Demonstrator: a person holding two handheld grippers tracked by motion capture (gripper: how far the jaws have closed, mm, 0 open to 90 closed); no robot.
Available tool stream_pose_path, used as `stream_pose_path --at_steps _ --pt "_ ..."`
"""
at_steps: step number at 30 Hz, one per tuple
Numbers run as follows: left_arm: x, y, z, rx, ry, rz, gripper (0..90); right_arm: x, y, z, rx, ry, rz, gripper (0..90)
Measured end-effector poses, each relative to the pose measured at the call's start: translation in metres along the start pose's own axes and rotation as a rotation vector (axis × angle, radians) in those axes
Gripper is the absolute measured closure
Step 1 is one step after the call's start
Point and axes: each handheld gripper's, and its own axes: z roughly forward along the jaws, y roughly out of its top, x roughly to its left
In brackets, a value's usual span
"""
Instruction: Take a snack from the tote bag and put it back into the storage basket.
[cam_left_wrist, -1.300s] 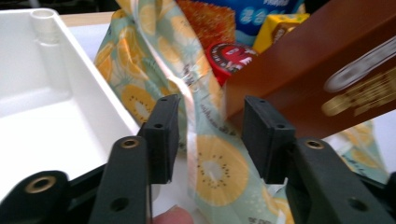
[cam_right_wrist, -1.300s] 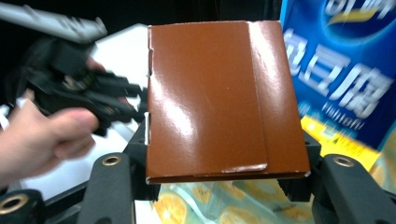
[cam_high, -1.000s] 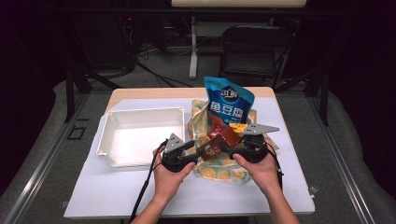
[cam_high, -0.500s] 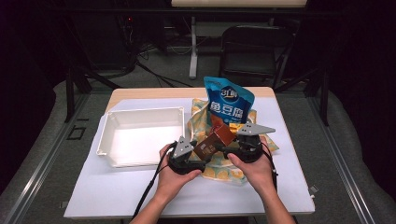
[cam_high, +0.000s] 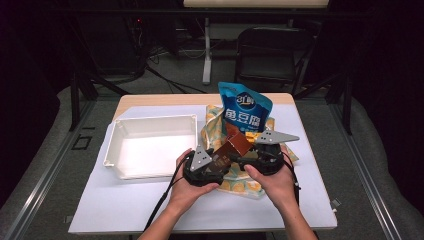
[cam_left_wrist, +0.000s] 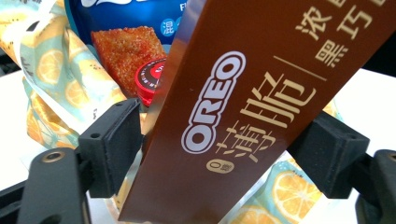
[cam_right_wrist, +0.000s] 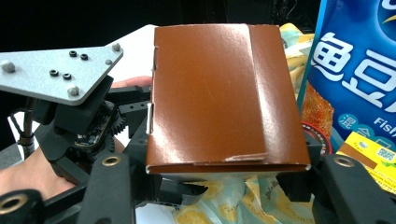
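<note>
I held the Oreo box (cam_high: 234, 146) between my two tools above the desk (cam_high: 150, 205). My right tool (cam_right_wrist: 224, 175) clamped its end for carrying; the left tool (cam_left_wrist: 224, 144), jaws just opened, merely flanked it. Beyond lay lemon packets (cam_high: 212, 125), the blue bag (cam_high: 245, 107) and the white tray (cam_high: 150, 145), probably its destination.

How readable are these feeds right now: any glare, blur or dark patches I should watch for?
High view: the table is brightly lit while the room behind is nearly black, and the white tray is washed out. Left gripper view: the Oreo box is very close, its print sharp with a soft sheen, and the lemon-print bag behind is softer. Right gripper view: the box's plain brown face carries mild glare.
</note>
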Motion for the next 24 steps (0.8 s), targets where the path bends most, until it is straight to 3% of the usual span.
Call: stream_pose_path --at_steps 4,7,9,13,18,24 --pt "-0.004 0.001 -0.002 -0.006 0.017 0.04 25.5 0.001 0.001 0.0 0.0 -0.002 0.012 43.1" --pt "-0.011 0.0 -0.006 -0.016 0.054 0.124 31.1 0.003 0.001 0.001 0.002 -0.008 0.012 42.9" --pt "-0.014 0.0 -0.007 -0.024 0.058 0.14 34.3 0.004 0.001 0.001 -0.005 -0.015 0.013 42.6" --pt "-0.013 0.001 -0.011 -0.053 0.031 0.113 36.7 0.008 0.002 0.0 -0.048 -0.023 0.008 39.0" --pt "-0.007 0.005 -0.017 -0.078 0.031 0.057 37.3 0.012 0.003 -0.003 -0.091 -0.008 -0.009 20.8" --pt "0.003 0.008 -0.029 -0.106 0.037 0.006 37.4 0.012 0.005 -0.015 -0.147 -0.004 -0.008 15.9"
